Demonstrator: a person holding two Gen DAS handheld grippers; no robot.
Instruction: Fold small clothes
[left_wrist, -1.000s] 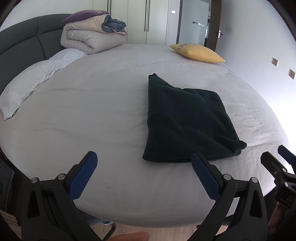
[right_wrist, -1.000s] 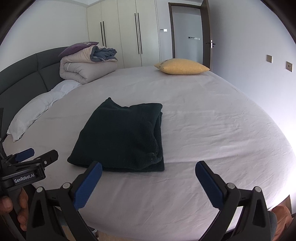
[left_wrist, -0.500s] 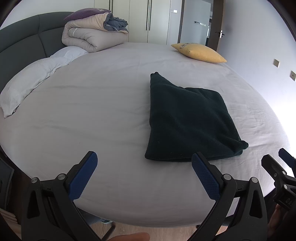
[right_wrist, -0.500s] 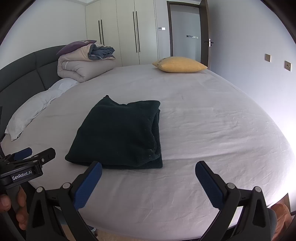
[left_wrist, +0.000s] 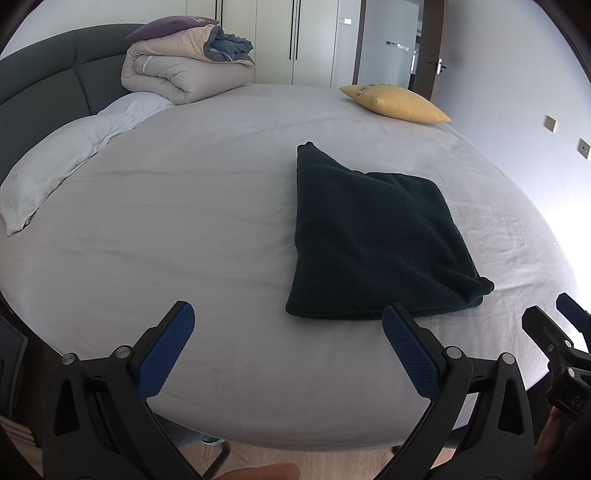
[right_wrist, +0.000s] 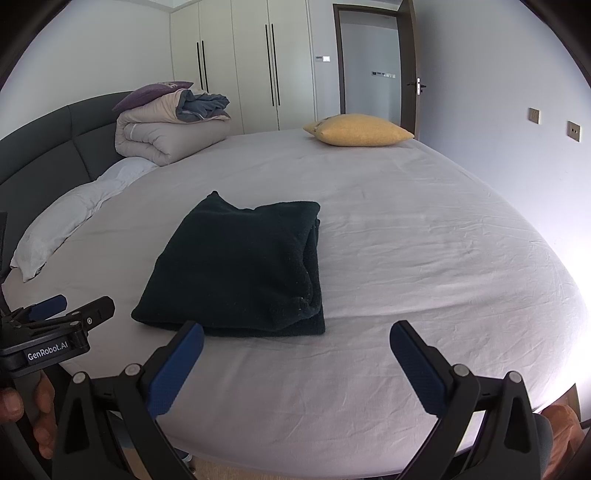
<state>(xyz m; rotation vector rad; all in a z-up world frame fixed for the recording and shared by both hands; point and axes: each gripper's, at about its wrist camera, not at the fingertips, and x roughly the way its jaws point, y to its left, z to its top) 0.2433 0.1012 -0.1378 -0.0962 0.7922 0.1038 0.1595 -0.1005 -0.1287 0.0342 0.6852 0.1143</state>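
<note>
Left wrist view: the dark folded garment (left_wrist: 373, 243) lies at one o'clock on the bed (left_wrist: 166, 229); left gripper (left_wrist: 288, 347) and right gripper (right_wrist: 295, 360) hang spread and empty, apparently finished.

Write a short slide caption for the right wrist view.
Open right gripper hovers before a folded dark green garment on the bed.
</note>
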